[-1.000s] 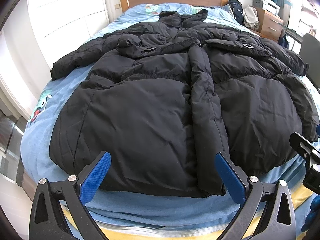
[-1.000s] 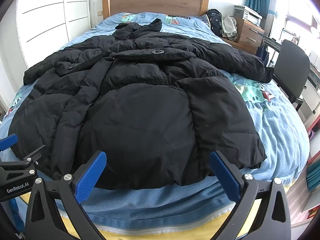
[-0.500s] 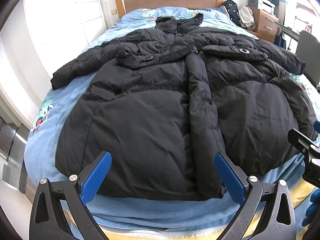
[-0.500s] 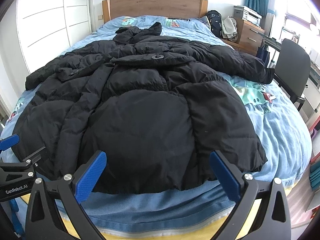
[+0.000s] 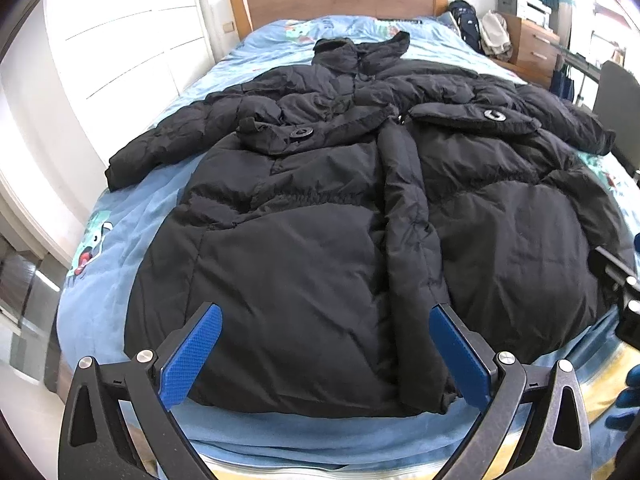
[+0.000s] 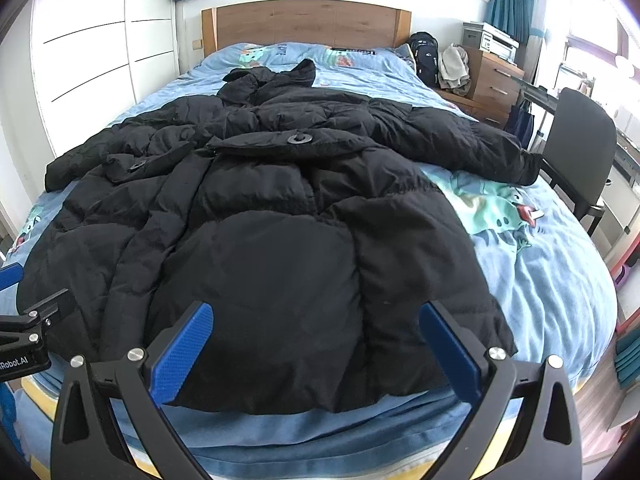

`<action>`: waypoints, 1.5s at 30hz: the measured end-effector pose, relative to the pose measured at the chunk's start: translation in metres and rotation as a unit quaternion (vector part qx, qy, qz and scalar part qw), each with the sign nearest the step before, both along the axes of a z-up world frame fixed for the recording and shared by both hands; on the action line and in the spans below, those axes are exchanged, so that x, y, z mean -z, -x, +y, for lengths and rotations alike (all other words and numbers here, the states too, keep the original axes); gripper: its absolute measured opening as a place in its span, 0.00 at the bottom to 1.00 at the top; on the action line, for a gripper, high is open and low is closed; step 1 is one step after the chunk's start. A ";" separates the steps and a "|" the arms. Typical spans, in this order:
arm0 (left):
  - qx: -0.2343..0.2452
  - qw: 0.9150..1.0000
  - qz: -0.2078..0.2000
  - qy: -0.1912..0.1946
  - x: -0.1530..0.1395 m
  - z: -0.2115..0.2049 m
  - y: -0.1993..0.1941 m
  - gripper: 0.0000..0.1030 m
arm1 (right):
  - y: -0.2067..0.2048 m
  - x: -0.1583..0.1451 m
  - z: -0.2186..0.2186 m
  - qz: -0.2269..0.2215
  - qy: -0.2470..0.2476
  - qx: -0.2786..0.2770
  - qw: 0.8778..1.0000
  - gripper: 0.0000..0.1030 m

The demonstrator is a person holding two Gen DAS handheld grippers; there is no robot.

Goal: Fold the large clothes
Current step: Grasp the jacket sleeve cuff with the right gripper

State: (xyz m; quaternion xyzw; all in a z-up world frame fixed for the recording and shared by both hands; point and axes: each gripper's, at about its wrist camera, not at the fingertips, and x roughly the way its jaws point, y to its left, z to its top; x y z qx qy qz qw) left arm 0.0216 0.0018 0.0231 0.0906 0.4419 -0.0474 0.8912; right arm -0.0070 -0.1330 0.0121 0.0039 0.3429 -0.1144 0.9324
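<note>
A big black puffer coat (image 5: 320,216) (image 6: 280,240) lies front up and spread out on the bed, hood toward the headboard, sleeves out to both sides, hem at the near edge. My left gripper (image 5: 325,354) hovers open above the hem of the coat's left half, nothing between its blue pads. In the right wrist view my right gripper (image 6: 316,350) is open too, above the hem of the right half. Each gripper's black body shows at the edge of the other's view: the right one (image 5: 616,280), the left one (image 6: 28,332).
The bed has a light blue cartoon-print cover (image 6: 540,248) and a wooden headboard (image 6: 306,22). White wardrobe doors (image 5: 120,40) stand on the left. A black chair (image 6: 576,152), a wooden dresser (image 6: 490,80) and a backpack (image 6: 426,56) are on the right.
Both grippers have pulled back and lifted a little from the coat, so more of the bed and room shows. The coat has not moved and both grippers stay open.
</note>
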 end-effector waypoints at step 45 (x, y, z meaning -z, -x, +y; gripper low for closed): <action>-0.064 0.994 0.091 -0.019 0.026 0.035 -0.158 0.99 | -0.181 0.052 -0.460 -0.181 -0.522 0.279 0.785 0.97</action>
